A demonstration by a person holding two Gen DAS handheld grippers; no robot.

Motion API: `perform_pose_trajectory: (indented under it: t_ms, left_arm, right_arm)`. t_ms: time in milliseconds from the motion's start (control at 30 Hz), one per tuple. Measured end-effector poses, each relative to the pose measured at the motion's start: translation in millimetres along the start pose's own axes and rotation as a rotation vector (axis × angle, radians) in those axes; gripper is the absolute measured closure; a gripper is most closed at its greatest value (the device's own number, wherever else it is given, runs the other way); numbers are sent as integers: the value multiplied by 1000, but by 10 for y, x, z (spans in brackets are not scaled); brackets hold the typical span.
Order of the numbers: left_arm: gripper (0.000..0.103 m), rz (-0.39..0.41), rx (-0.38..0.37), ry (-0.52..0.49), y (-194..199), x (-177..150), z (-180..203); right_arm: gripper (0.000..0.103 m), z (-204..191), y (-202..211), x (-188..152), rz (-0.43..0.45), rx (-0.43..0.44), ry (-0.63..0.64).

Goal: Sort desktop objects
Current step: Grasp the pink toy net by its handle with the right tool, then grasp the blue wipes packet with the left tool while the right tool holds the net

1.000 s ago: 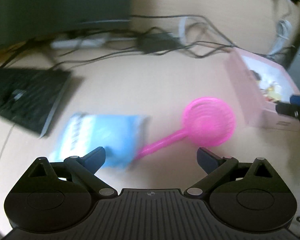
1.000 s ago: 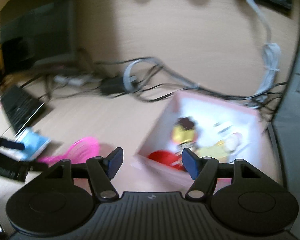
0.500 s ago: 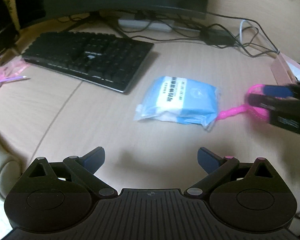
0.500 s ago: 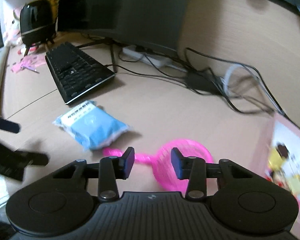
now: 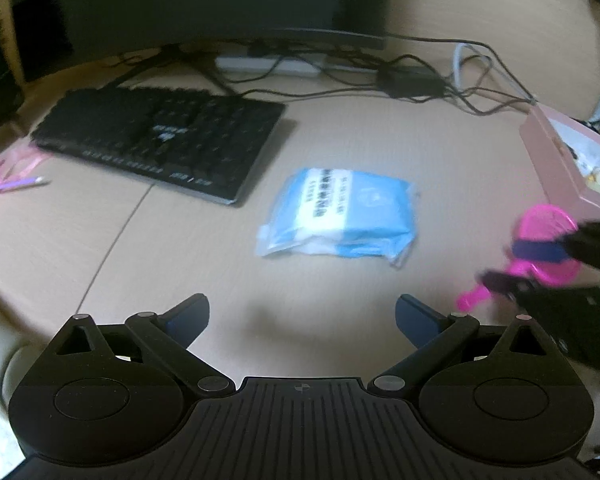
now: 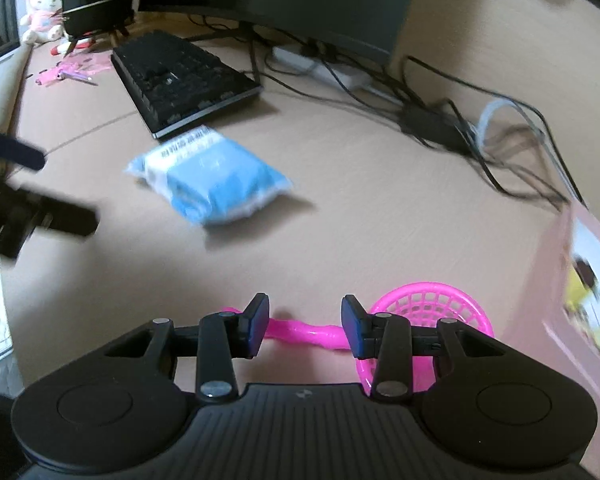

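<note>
A pink plastic strainer (image 6: 432, 312) lies on the desk beside the pink box (image 6: 588, 280). My right gripper (image 6: 304, 328) is open, low over the strainer, with its handle (image 6: 304, 330) between the two fingers. It also shows in the left wrist view (image 5: 540, 264), over the strainer (image 5: 548, 232). A blue tissue pack (image 5: 340, 216) lies mid-desk; it also shows in the right wrist view (image 6: 212, 176). My left gripper (image 5: 300, 316) is open and empty, hovering short of the pack.
A black keyboard (image 5: 160, 140) lies at the back left under a monitor (image 5: 200, 0). Cables and a power strip (image 5: 268, 66) run along the back. The pink box (image 5: 568, 160) holds small toys. Pink clutter (image 5: 4, 172) sits far left.
My right gripper has dropped onto the strainer handle and its fingers stand wider apart. My left gripper has swung slightly right; the blue pack now sits more central in its view.
</note>
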State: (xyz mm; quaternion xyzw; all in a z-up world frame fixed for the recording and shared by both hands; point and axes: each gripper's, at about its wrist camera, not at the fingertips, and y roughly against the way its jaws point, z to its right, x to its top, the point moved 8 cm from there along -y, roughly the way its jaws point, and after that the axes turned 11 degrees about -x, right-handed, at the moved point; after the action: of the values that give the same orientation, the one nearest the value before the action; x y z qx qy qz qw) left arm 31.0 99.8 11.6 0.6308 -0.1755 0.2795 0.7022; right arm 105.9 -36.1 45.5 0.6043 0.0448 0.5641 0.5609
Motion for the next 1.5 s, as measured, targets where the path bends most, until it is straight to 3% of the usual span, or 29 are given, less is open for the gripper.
perform_pose_trajectory:
  t_ms: [300,433,600,767,900,1067,1133,1233,1333,1400,1500]
  left_arm:
    - [1,-5,-64,-114,-190,194,339]
    - [1,-11,-62,-145,-390,287,394]
    - [1,-9,25,-148,-675,429,264]
    - [0,-38,30,-123,-895,522,286]
    - [0,-44,-60,-176,-972,525,635]
    - [0,-63,-282,-211,-821,426,1127]
    - [0,-56,-302,-219,-727,370,1200]
    - [0,-48,-283,-211,-621,321,1150]
    - [0,-31,-231,-176,-572,344,974]
    - [0,-26,-192,-153,-595,391,836]
    - [0,-21,-164,-148,-610,437,718]
  right_arm:
    - [63,358,329,-484,-12,-124,13]
    - [53,594,426,-623,-21,-220,-33]
    - [42,957,669,-760,-20,-287,-178]
    - [29,1272,831,-874,-27,-289,-378]
    - [23,1416,768,-917,-35,-307,-496]
    - [22,1490,585,-840,-46,-336,-529]
    - [18,1500,506,-787,-53,-341,-536]
    - [16,1492,300,-725,-87,-337,-554]
    - [16,1381,101,-675,-116,-275,-552]
    - [23,1263,25,-635,-113,-252,-492]
    - [22,1132,27,-609,-88,-243,-394]
